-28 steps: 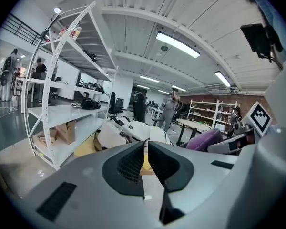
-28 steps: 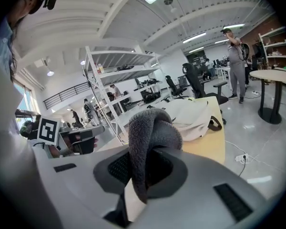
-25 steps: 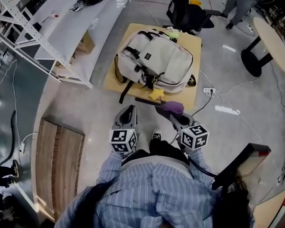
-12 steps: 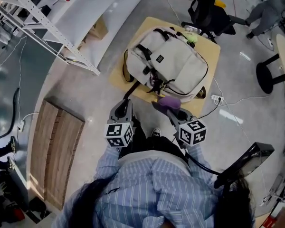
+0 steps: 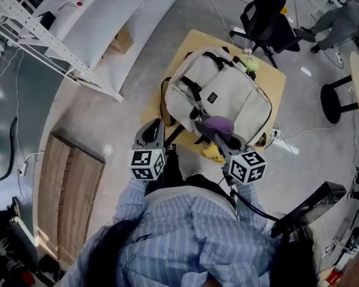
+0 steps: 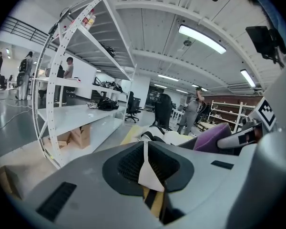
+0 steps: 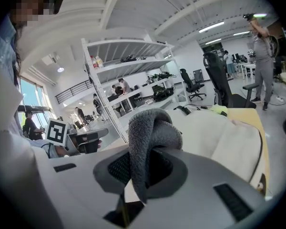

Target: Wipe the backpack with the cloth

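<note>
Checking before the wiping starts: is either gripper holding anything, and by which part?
The right gripper is shut on the cloth, pinching a bunched fold; the rest loops above the jaws. The left gripper holds nothing.

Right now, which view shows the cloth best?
Right gripper view: the cloth fills the centre, folded and clamped in the right gripper. Head view shows it as a small purple bundle over the near edge of the backpack. Left gripper view catches only a purple corner at the right.

Glossy grey floor (image 5: 116,121) carries white metal shelving (image 5: 87,26) and a black office chair (image 5: 268,14) — strip lights (image 6: 202,38) overhead.
</note>
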Available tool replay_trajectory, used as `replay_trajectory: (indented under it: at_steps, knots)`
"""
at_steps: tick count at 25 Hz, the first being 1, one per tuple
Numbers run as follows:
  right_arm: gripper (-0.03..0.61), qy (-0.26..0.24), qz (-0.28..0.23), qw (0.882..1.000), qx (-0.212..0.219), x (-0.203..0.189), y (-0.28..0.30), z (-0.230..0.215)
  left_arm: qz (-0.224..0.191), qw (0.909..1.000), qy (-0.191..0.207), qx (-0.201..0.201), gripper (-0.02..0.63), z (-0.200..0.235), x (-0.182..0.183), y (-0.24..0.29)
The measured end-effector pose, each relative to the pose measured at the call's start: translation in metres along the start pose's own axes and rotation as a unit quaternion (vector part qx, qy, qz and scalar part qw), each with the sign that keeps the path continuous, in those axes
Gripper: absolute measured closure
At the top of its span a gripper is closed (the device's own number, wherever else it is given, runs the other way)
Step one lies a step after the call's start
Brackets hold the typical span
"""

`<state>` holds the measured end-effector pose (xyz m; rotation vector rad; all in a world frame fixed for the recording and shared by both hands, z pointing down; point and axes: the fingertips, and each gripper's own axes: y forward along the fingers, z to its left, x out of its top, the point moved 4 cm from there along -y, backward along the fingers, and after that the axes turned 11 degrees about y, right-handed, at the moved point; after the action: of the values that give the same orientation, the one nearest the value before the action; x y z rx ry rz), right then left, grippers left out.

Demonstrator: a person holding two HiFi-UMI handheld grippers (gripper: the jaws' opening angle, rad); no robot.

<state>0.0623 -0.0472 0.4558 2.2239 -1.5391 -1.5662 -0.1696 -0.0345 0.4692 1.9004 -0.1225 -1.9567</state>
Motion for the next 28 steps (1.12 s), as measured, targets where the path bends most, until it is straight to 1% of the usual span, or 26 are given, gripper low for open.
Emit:
replay_trajectory:
  at_steps: [4, 8, 13, 16, 19, 22, 23, 25, 27, 28]
  knots:
    - [0.537, -0.020, -0.009, 1.000, 0.013, 0.043, 0.044, 0.018, 0.004, 0.9995, 0.019, -0.024, 0.584, 0.033, 0.011, 0.037]
    - [0.537, -0.046, -0.003, 0.998, 0.037, 0.078, 0.095, 0.038, 0.007, 0.9991, 0.012, -0.040, 0.584, 0.062, 0.014, 0.064]
    - [0.537, -0.112, 0.039, 0.990, 0.073, 0.111, 0.162, 0.068, 0.016, 0.9988, 0.002, -0.047, 0.584, 0.096, 0.010, 0.087]
    - [0.537, -0.151, 0.083, 0.981, 0.092, 0.118, 0.202, 0.080, 0.021, 0.9989, -0.001, -0.042, 0.584, 0.117, 0.008, 0.097]
    - [0.537, -0.199, 0.145, 0.965, 0.094, 0.114, 0.237, 0.084, 0.024, 0.9993, -0.001, -0.030, 0.584, 0.139, 0.004, 0.101]
    - [0.537, -0.232, 0.212, 0.944, 0.099, 0.104, 0.265, 0.084, 0.031, 0.9994, -0.010, -0.014, 0.584, 0.162, -0.002, 0.100]
    - [0.537, -0.242, 0.237, 0.935, 0.101, 0.099, 0.273, 0.084, 0.033, 0.9993, -0.016, -0.008, 0.584, 0.170, -0.004, 0.099]
    - [0.537, -0.268, 0.286, 0.914, 0.102, 0.088, 0.287, 0.083, 0.037, 0.9989, -0.029, 0.005, 0.584, 0.185, -0.011, 0.097]
    - [0.537, -0.298, 0.324, 0.892, 0.100, 0.081, 0.299, 0.081, 0.040, 0.9981, -0.044, 0.016, 0.584, 0.198, -0.016, 0.096]
    - [0.537, -0.308, 0.338, 0.884, 0.098, 0.080, 0.305, 0.079, 0.041, 0.9977, -0.050, 0.021, 0.584, 0.203, -0.018, 0.096]
